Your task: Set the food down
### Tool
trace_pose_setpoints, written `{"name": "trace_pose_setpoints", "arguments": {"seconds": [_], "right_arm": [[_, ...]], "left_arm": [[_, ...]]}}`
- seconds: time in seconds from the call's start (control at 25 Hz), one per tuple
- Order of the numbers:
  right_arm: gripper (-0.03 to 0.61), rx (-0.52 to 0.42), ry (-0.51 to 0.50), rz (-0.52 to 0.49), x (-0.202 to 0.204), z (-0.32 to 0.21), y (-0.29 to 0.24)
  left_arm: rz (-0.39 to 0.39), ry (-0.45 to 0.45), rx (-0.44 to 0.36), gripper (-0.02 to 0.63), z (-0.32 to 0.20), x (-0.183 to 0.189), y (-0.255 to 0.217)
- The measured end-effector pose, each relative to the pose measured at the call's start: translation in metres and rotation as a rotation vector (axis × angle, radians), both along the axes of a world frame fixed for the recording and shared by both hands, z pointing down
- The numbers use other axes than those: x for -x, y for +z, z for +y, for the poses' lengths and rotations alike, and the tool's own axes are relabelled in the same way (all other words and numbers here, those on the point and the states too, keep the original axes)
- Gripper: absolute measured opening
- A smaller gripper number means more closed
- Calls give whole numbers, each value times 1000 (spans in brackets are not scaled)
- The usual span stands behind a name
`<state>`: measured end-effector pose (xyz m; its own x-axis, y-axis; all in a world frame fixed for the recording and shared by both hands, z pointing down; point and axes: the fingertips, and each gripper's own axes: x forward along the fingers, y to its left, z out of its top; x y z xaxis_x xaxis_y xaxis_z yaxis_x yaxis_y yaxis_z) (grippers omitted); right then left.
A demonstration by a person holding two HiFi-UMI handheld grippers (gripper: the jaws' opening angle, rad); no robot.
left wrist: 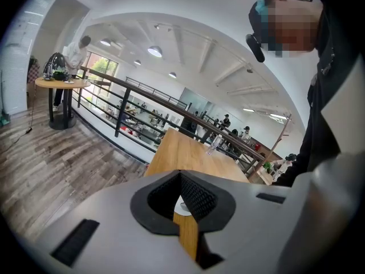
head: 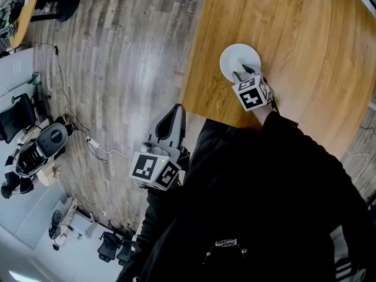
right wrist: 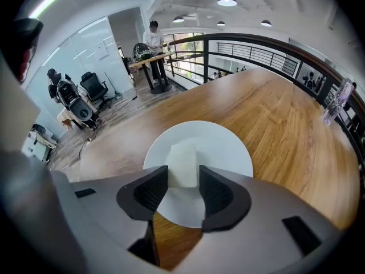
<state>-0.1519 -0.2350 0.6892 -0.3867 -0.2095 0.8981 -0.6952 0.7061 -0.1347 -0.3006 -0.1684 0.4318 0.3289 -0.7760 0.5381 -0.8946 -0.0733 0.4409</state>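
Left tool (head: 176,109) hangs off the edge of the wooden desk (head: 305,34), jaws together on nothing. Over the white plate (right wrist: 228,153), the right tool (right wrist: 183,174) is clamped on a pale food block (right wrist: 182,156). I'd say it's the set-down step, so next up is lowering it onto the plate and letting go.

floor: grey wood planks (head: 117,51) | furniture: long wooden table (head: 305,40) before me, round table (left wrist: 60,83), office chairs (right wrist: 91,85) | edge: dark railing (right wrist: 256,41) | light: ceiling lamps (right wrist: 227,0) lit
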Motion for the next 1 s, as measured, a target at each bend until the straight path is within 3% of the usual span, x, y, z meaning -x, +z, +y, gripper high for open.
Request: {"name": "trace_pose_setpoints", "arguments": {"seconds": [0.16,0.6,0.84,1.0], "right_arm": [[207,-12,-15,6,4,2,0],[207,-71,44,-45,11,-8,-33],[206,-151,131,-172,7,-13,-97],[206,-205,152,-288,13,-3,-169]], "left_arm": [[-5,-13,-6,-6,-1,6,-1],[-13,40,-47,-6,-4,1,-16],[-18,124,-103,-6,-10,-20,-30],[-10,198,-141,-6,-20,-37,-47]]}}
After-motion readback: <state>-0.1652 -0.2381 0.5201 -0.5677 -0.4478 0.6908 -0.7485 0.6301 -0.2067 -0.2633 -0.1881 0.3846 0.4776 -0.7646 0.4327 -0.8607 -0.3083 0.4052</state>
